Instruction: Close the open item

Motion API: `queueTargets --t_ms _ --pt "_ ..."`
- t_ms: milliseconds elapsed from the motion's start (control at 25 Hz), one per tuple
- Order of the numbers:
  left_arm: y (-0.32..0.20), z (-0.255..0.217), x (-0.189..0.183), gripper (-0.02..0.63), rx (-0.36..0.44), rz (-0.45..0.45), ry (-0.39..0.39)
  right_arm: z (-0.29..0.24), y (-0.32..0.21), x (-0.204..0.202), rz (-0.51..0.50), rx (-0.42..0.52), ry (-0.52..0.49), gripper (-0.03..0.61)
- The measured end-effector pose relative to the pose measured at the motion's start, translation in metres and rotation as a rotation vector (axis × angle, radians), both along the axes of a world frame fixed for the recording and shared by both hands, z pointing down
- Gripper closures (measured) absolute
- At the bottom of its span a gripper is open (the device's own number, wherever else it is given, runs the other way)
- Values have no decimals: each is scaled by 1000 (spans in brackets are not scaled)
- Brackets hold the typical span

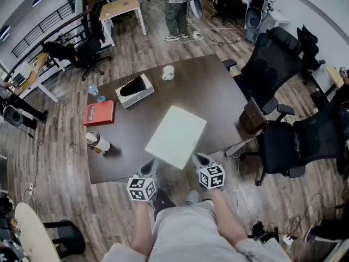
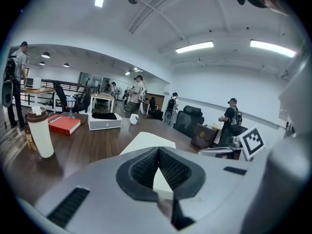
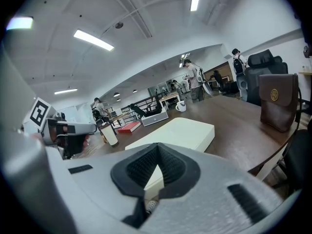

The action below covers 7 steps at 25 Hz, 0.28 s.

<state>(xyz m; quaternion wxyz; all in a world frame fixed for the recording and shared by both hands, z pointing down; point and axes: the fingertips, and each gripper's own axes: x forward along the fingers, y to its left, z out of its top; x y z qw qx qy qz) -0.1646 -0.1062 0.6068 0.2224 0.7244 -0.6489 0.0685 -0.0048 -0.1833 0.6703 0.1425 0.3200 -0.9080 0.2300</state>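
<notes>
A flat, pale white box (image 1: pixel 175 136) lies with its lid down in the middle of the dark table (image 1: pixel 218 91). A smaller white box (image 1: pixel 134 90) stands open at the back left with something black inside. My left gripper (image 1: pixel 150 168) and right gripper (image 1: pixel 200 160) hover at the table's near edge, just short of the flat box's near corners. Both are shut with nothing between the jaws. The left gripper (image 2: pixel 158 152) looks over the flat box (image 2: pixel 146 141) toward the open box (image 2: pixel 104 121). The right gripper (image 3: pixel 157 150) faces the flat box (image 3: pixel 178 130).
A red book (image 1: pixel 99 112) and a lidded paper cup (image 1: pixel 98 142) sit at the table's left. A white mug (image 1: pixel 168 72) stands at the back. A brown bag (image 1: pixel 252 115) rests at the right edge, beside black office chairs (image 1: pixel 272 64). A person (image 1: pixel 177 10) stands beyond the table.
</notes>
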Motion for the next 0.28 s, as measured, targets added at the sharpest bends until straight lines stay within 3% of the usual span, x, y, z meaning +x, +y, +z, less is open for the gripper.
queueTargets --t_ms 280 --pt "3 -1 -2 609 4 -4 0 3 3 -1 0 -4 3 578"
